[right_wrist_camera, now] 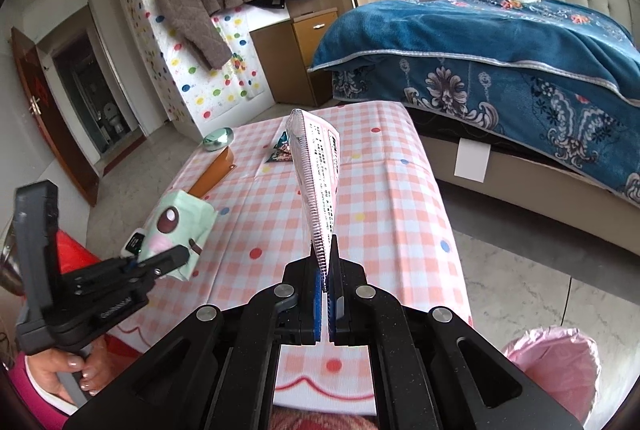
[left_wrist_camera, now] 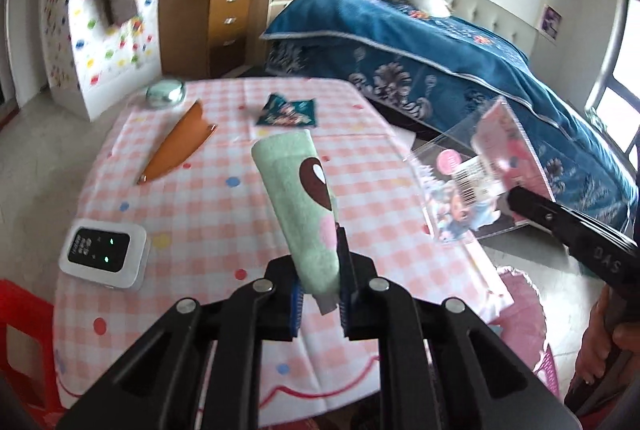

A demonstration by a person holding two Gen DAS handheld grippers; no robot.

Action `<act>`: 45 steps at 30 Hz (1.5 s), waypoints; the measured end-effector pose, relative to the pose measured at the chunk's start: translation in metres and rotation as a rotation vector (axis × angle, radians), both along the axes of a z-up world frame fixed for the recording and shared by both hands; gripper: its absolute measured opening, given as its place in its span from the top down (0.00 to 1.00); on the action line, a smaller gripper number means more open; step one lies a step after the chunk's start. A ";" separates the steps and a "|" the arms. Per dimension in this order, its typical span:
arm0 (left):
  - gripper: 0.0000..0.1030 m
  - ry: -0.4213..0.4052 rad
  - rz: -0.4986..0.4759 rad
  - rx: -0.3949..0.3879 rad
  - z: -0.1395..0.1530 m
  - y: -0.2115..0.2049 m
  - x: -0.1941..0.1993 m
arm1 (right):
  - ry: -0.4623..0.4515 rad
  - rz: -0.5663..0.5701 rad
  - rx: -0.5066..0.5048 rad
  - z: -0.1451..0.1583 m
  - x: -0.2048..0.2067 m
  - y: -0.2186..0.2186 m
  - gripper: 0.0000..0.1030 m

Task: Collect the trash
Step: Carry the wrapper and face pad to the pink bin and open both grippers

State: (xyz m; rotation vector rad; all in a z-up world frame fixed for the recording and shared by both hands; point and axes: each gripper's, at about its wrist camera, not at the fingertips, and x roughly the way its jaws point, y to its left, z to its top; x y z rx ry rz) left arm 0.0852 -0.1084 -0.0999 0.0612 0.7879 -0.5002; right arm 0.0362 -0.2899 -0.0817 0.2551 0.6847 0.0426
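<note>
My left gripper (left_wrist_camera: 318,270) is shut on a soft mint-green pack (left_wrist_camera: 298,202) with a brown cartoon eye, held up over the pink checked table (left_wrist_camera: 216,226). In the right wrist view the same gripper (right_wrist_camera: 160,262) and green pack (right_wrist_camera: 176,222) show at the left. My right gripper (right_wrist_camera: 323,250) is shut on a flat clear-and-pink plastic package (right_wrist_camera: 318,174), standing edge-on above the table (right_wrist_camera: 384,214). From the left wrist view that package (left_wrist_camera: 476,170) hangs off the table's right side. A teal wrapper (left_wrist_camera: 289,112) (right_wrist_camera: 280,150) lies on the far part of the table.
An orange shoehorn-shaped piece (left_wrist_camera: 176,146), a round green tin (left_wrist_camera: 166,92) and a white device (left_wrist_camera: 104,254) lie on the table. A pink-lined bin (right_wrist_camera: 552,362) stands on the floor at the right. A red stool (left_wrist_camera: 20,330) is at the left; a blue-covered bed (right_wrist_camera: 500,62) lies beyond.
</note>
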 end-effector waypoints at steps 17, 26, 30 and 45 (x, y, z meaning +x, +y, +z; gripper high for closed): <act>0.88 -0.084 -0.356 -0.016 0.004 -0.122 -0.096 | 0.049 -0.271 -0.050 -0.001 -0.121 -0.051 0.97; 0.88 -0.113 -0.535 0.010 -0.001 -0.196 -0.141 | 0.073 -0.430 -0.060 -0.010 -0.172 -0.096 0.94; 0.88 -0.096 -0.588 0.027 -0.011 -0.219 -0.149 | 0.097 -0.503 -0.066 -0.022 -0.194 -0.122 0.94; 0.80 0.037 -0.657 0.074 -0.050 -0.264 -0.139 | 0.265 -0.566 0.012 -0.085 -0.198 -0.176 0.89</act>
